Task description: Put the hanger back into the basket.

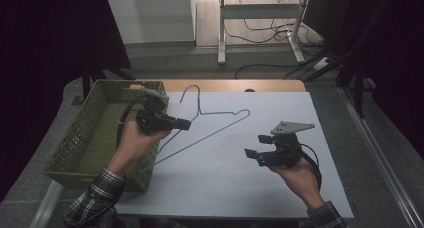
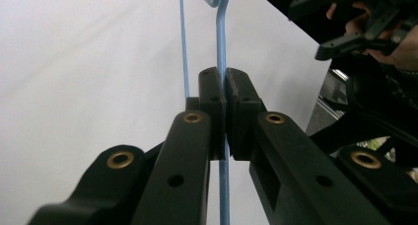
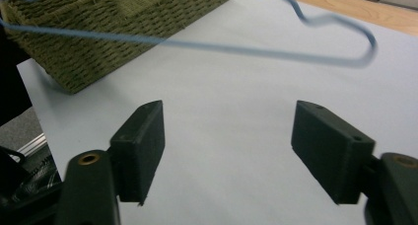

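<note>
Holding 1 hanger [image 1: 220, 119], L gripper [image 1: 186, 123], 1 basket [image 1: 85, 133]

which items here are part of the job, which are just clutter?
In the job:
blue wire hanger, clamped in the left gripper
green woven basket beside it
right gripper, jaws open, nothing between them

Lying about:
cables on the floor
white table frame behind

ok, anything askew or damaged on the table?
Nothing damaged. The blue wire hanger is held off the white sheet by the left claw, shut on one wire. The right claw is open with nothing in it. The green basket overhangs the table's left edge.
</note>
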Demonstrator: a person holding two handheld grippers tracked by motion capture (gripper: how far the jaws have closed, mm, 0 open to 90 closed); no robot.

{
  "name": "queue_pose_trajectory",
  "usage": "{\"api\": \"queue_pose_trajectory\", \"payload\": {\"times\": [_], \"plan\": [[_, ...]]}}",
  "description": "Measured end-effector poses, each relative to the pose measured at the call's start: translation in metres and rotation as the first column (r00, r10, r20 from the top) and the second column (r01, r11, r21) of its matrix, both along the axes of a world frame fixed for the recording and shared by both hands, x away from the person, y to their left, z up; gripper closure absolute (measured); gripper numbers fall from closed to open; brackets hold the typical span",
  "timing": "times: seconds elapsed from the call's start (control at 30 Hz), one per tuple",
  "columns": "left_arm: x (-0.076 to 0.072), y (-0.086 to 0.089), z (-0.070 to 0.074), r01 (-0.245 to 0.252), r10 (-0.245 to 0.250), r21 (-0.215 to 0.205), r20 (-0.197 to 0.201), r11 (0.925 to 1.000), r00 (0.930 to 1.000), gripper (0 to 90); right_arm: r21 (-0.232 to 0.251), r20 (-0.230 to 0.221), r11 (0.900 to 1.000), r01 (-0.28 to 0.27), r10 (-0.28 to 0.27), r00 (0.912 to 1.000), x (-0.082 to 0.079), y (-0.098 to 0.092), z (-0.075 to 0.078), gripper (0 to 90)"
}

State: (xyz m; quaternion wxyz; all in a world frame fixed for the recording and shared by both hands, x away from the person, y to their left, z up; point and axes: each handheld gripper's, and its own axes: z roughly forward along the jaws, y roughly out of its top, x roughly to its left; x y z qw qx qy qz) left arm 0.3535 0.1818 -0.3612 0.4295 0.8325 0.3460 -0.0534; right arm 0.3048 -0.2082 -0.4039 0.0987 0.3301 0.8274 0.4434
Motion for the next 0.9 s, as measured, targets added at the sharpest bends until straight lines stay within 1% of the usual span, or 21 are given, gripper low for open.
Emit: {"api": "queue_pose_trajectory", "payload": {"times": [0.1, 0.2, 0.3, 0.33, 0.37, 0.43, 0.53, 0.67, 0.77, 0.8, 0.83, 0.9], "plan": [[0.001, 0.014, 0.006, -0.025, 0.025, 0.008, 0.011, 0.9996, 0.9996, 87.8, -0.003, 0.002, 1.0, 0.01, -0.01, 1.0, -0.004, -0.008, -0.002, 19.4], [0.001, 0.03, 0.013, -0.06, 0.059, 0.012, 0.02, 0.9981, 0.998, 87.8, -0.006, 0.007, 1.0, 0.022, -0.021, 0.9997, -0.007, -0.014, -0.005, 14.2], [0.0, 0.048, 0.019, -0.091, 0.09, 0.018, 0.031, 0.9957, 0.9955, 87.8, -0.001, -0.002, 1.0, 0.028, -0.028, 0.9996, -0.009, -0.019, -0.008, 9.3], [-0.001, 0.056, 0.022, -0.106, 0.105, 0.018, 0.039, 0.9942, 0.9937, 87.8, -0.002, -0.005, 1.0, 0.029, -0.029, 0.9996, -0.01, -0.021, -0.009, 8.4], [-0.001, 0.061, 0.023, -0.115, 0.114, 0.018, 0.043, 0.9933, 0.9926, 87.8, -0.011, -0.006, 0.999, 0.037, -0.037, 0.9993, -0.011, -0.022, -0.011, 7.0], [-0.003, 0.077, 0.027, -0.141, 0.141, 0.012, 0.053, 0.9899, 0.9887, 87.9, -0.033, 0.0, 0.999, 0.035, -0.035, 0.9994, -0.013, -0.025, -0.013, 5.3], [-0.005, 0.098, 0.03, -0.173, 0.173, 0.001, 0.065, 0.9849, 0.9828, 87.8, -0.04, -0.007, 0.998, 0.038, -0.038, 0.9993, -0.015, -0.028, -0.016, 4.8], [-0.008, 0.126, 0.033, -0.217, 0.216, -0.001, 0.084, 0.9762, 0.9727, 87.9, -0.049, -0.017, 0.998, 0.05, -0.05, 0.9986, -0.015, -0.032, -0.019, 4.5], [-0.009, 0.146, 0.033, -0.254, 0.252, 0.005, 0.091, 0.9672, 0.9633, 87.8, -0.054, -0.023, 0.997, 0.054, -0.055, 0.9982, -0.015, -0.034, -0.022, 4.4], [-0.01, 0.154, 0.032, -0.27, 0.269, 0.009, 0.093, 0.9627, 0.9587, 87.8, -0.056, -0.026, 0.997, 0.055, -0.057, 0.998, -0.015, -0.035, -0.023, 4.4], [-0.011, 0.159, 0.032, -0.279, 0.277, 0.012, 0.094, 0.9601, 0.9562, 87.8, -0.06, -0.028, 0.997, 0.058, -0.059, 0.9979, -0.015, -0.036, -0.024, 4.4], [-0.012, 0.174, 0.03, -0.302, 0.3, 0.012, 0.097, 0.9532, 0.9491, 87.8, -0.062, -0.033, 0.996, 0.065, -0.067, 0.9972, -0.014, -0.037, -0.025, 4.3]]}}
